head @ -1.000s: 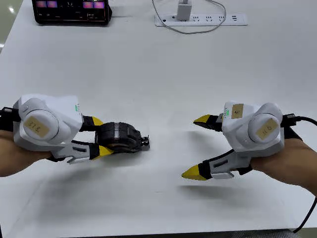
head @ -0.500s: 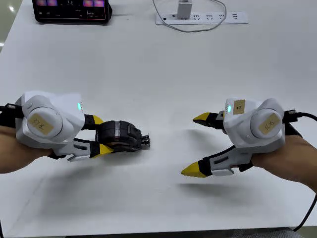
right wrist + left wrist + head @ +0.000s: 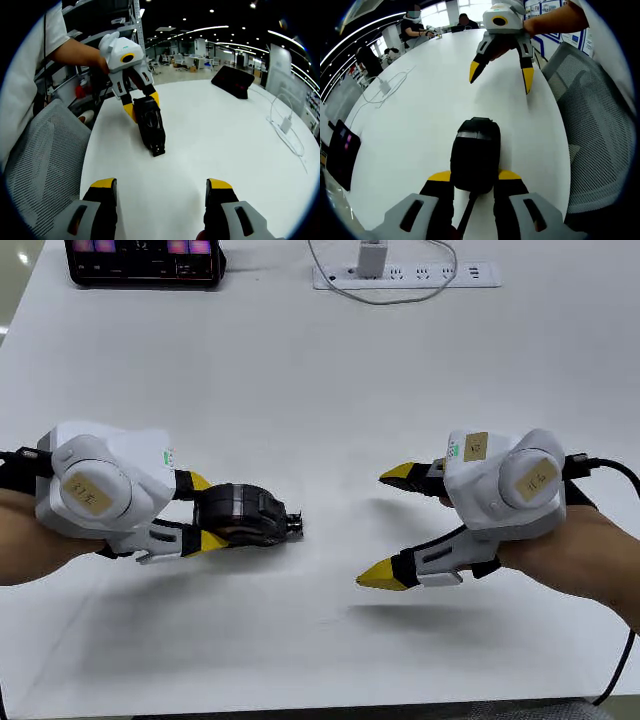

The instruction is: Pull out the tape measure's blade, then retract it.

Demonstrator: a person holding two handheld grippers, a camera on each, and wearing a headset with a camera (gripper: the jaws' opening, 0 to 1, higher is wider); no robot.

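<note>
Left of centre on the white table (image 3: 320, 380), resting on the bare top: tape measure (image 3: 243, 516), clamped across its rear half by left gripper (image 3: 205, 512). Black, rounded case, squat and chunky, with a pale grey band across the upper face. Looks glossy in the left gripper view, with a lighter strip near the far end. Narrows at the front to a small black hook end, pointing toward right gripper (image 3: 385, 526). Blade wound in, hook tight against the case mouth.

Left jaws closed onto the case, one yellow tip pressed against each side. Right jaws spread wide, nothing between them, held clear of the table top with a soft shadow below, well apart from the hook. Faces the tape measure head-on, as seen in the right gripper view.

Along the far edge of the table: white power strip (image 3: 405, 278) with a charger (image 3: 372, 258) plugged in and a looping cable (image 3: 345, 292), and well to its left a dark device (image 3: 145, 260) with a lit screen. Beside the table in the left gripper view, a grey mesh chair (image 3: 590, 140).
</note>
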